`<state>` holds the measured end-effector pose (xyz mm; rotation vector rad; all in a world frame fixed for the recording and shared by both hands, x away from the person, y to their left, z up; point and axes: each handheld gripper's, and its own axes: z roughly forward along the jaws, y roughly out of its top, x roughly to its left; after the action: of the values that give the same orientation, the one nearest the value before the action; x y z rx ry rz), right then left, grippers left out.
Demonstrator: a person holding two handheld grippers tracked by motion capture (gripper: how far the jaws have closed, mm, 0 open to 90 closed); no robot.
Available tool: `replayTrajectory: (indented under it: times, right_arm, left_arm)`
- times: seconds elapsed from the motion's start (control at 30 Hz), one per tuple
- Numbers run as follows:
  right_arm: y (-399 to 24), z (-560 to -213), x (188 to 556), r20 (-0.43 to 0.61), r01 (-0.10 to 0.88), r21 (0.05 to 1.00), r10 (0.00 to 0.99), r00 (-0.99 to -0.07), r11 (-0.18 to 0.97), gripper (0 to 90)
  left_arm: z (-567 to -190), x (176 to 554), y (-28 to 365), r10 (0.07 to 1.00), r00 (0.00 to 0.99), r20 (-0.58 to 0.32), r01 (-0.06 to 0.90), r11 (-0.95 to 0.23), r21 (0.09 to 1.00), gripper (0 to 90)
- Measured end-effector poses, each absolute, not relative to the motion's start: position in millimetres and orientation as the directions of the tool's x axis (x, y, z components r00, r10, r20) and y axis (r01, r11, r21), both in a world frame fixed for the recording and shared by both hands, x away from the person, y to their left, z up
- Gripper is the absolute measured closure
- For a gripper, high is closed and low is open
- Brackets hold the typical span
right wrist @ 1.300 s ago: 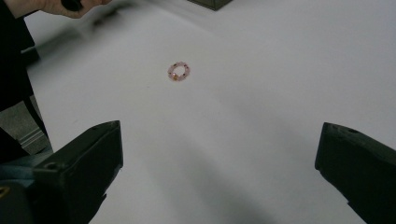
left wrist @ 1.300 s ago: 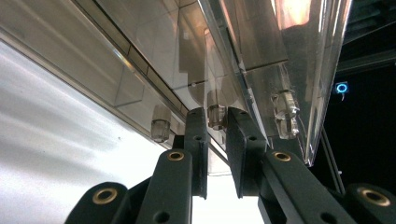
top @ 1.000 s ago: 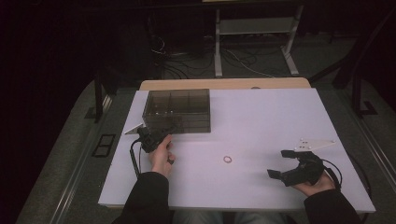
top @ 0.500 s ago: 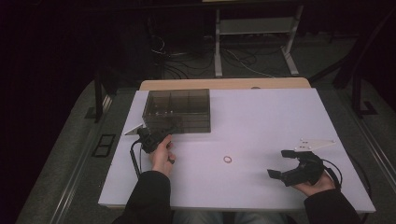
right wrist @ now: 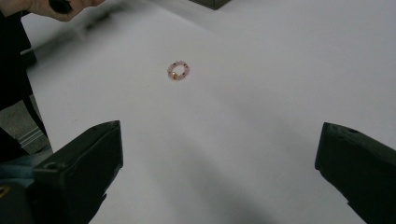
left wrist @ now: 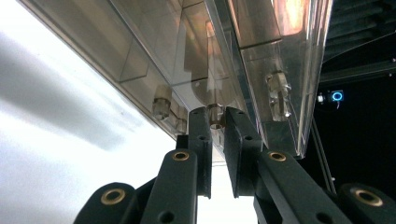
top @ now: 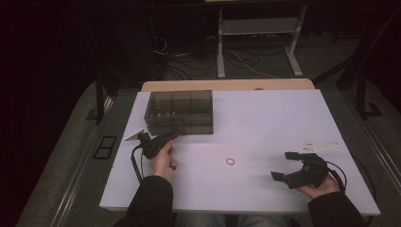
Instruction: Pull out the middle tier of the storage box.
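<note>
Left hand-held gripper (left wrist: 215,128) pinches the clear box's (top: 179,111) knob (left wrist: 214,114); bead ring (top: 230,161) lies apart.

Dim room, grey floor (top: 71,156), cables (top: 198,64) behind white table (top: 283,113)

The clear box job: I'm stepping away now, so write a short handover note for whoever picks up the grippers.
Left gripper: shut on the small latch knob at the front edge of the clear box, at the table's far left.
Right gripper: open, holding nothing, resting near the table's right edge and aimed at the bead ring.
Bead ring: lying loose mid-table, apart from both grippers and the box.
Done: the latch is gripped.
Left: the box looks closed, so probably open it, then pick up the ring; likely it goes into a compartment.
</note>
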<state>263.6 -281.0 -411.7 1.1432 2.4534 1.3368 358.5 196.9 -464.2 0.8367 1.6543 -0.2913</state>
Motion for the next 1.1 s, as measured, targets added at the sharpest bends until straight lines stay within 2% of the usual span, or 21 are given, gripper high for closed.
replayTrajectory:
  times: [1.1]
  right_arm:
    - [-280,-412,264,0.230,0.557,0.763,0.667,-0.708,0.328,0.4]
  left_arm:
    - [-463,347,198,0.381,-0.037,-0.924,0.663,0.701,0.263,80.3]
